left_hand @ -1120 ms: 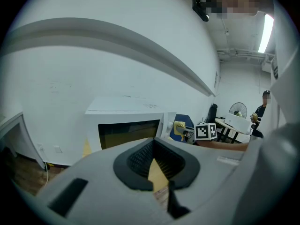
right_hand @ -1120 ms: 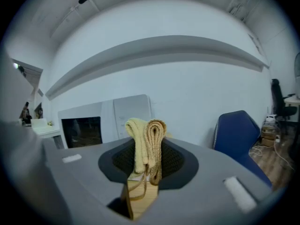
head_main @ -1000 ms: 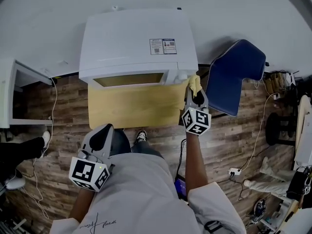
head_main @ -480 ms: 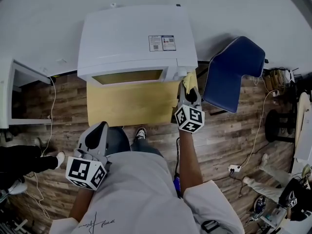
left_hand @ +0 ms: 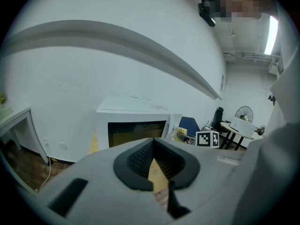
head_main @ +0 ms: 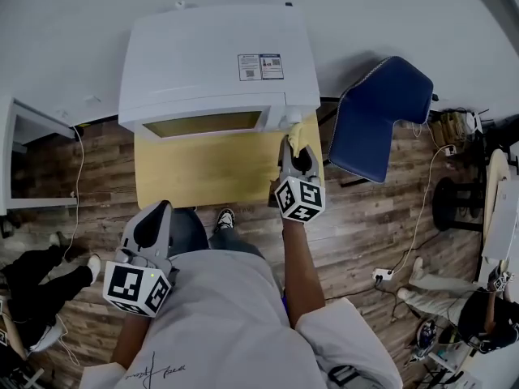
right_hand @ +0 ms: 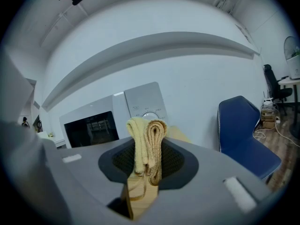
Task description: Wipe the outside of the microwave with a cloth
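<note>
A wood-plank floor and white wall surround a yellow counter (head_main: 203, 173) carrying the white microwave (head_main: 211, 63). The right gripper (head_main: 297, 147) is clamped on a folded yellow cloth (head_main: 297, 130), pressed against the microwave's front right corner by the dial. The left gripper (head_main: 156, 211) hangs low near the person's body, jaws together, empty.

White short-sleeved shirt (head_main: 223, 314), perhaps script print (head_main: 156, 369), grey left gripper (head_main: 159, 210), right gripper (head_main: 297, 149), black-and-white marker cubes (head_main: 135, 288)

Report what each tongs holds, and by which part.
Right tongs grip the yellow cloth by its bunched folds, looped end sticking out. Left tongs hold nothing.
</note>
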`<state>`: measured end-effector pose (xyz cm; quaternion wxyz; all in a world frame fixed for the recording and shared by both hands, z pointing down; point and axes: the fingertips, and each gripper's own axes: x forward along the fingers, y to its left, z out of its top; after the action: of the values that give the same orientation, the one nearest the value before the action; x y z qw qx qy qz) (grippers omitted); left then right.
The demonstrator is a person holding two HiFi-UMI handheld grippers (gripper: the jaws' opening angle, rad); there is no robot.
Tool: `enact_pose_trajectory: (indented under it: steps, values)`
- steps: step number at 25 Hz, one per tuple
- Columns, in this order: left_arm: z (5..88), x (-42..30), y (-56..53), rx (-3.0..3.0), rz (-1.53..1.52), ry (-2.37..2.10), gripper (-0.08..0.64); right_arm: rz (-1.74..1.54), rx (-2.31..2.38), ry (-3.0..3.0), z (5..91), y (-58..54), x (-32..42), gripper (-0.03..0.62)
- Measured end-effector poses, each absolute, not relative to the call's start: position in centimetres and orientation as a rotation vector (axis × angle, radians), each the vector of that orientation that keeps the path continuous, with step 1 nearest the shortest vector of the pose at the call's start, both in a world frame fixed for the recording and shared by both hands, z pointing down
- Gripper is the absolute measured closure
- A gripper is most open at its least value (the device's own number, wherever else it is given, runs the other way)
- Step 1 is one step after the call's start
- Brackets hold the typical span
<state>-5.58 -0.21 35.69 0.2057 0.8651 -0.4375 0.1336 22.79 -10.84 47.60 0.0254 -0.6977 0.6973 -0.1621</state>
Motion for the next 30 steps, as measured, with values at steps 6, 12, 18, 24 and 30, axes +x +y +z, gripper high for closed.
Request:
enact_pose_trajectory:
  steps: [6,12,18,24,30]
  values:
    - [35.8,-5.3,0.0,2.412,0.373,-1.221,0.566,-0.487,-2.089,2.252,47.4,-10.8,19.6,0.476]
    - [35.8,-5.8,0.1,2.401,0.363,-1.227,0.566,-0.473,-2.089,2.254,46.6,-10.6,18.8,0.476]
    - [35.9,-5.7,0.1,2.399,0.353,-1.215,0.566,-0.419,-2.022,2.35,45.6,-10.4,16.5,0.476]
    - [36.0,-6.2,0.1,2.383,0.345,-1.228,0.566,-0.383,-1.967,2.437,45.4,-10.9,13.6,0.476]
    - [35.9,-7.1,-0.1,2.366,0.334,-1.263,0.566,-0.452,-2.043,2.314,46.0,-12.3,14.2,0.476]
